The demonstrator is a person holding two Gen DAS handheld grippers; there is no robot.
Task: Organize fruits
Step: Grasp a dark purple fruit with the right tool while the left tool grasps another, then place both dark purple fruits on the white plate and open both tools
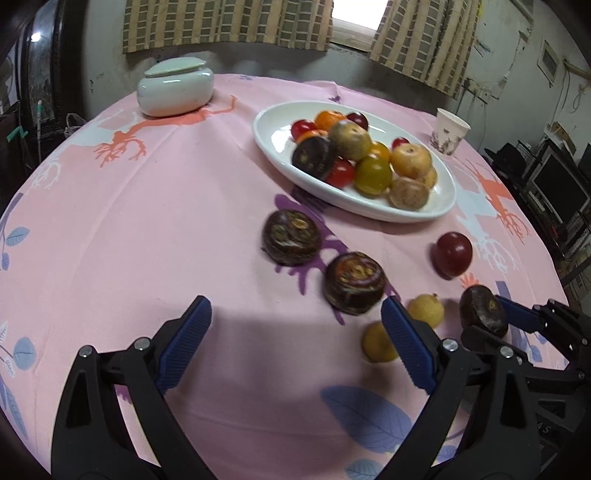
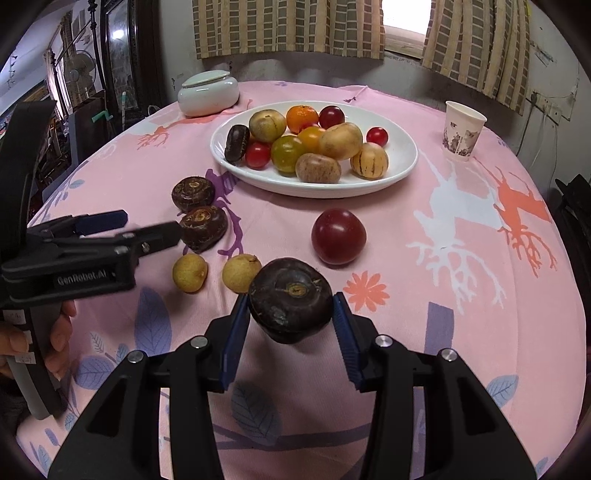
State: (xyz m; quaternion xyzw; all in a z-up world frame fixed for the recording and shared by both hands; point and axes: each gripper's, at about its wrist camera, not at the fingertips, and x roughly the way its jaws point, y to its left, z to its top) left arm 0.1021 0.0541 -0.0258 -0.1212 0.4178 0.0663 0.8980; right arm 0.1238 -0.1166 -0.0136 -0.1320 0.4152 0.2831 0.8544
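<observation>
Dark brown, flattened round fruit with a tan stem scar (image 2: 290,304) sits clamped between the blue ribbed pads of the right gripper (image 2: 290,321), raised off the pink printed tablecloth (image 2: 424,266). Left wrist view shows the same fruit (image 1: 483,311) edge-on at the far right, with only the right gripper's (image 1: 491,314) black frame and one blue fingertip behind it.

Left gripper (image 1: 295,321): jaws wide apart, nothing between them, over bare cloth (image 1: 129,221). In the right wrist view it (image 2: 147,227) enters from the left edge, a hand (image 2: 51,339) on its handle (this hand is absent from the left view).

On the cloth just beyond the held fruit: two small pale-yellow round fruits (image 2: 242,273) (image 2: 190,272), two more dark brown flattened fruits (image 2: 203,228) (image 2: 192,193), one glossy dark red round fruit (image 2: 338,236).

Farther back, a white oval ceramic dish (image 2: 402,162) holds mixed fruit: orange, red, green-yellow, tan, one dark brown.

A white lidded ceramic jar (image 2: 208,94) stands behind the dish on the left, a printed paper cup (image 2: 463,131) on the right. Checked tan curtains (image 2: 288,26) hang behind the table.
</observation>
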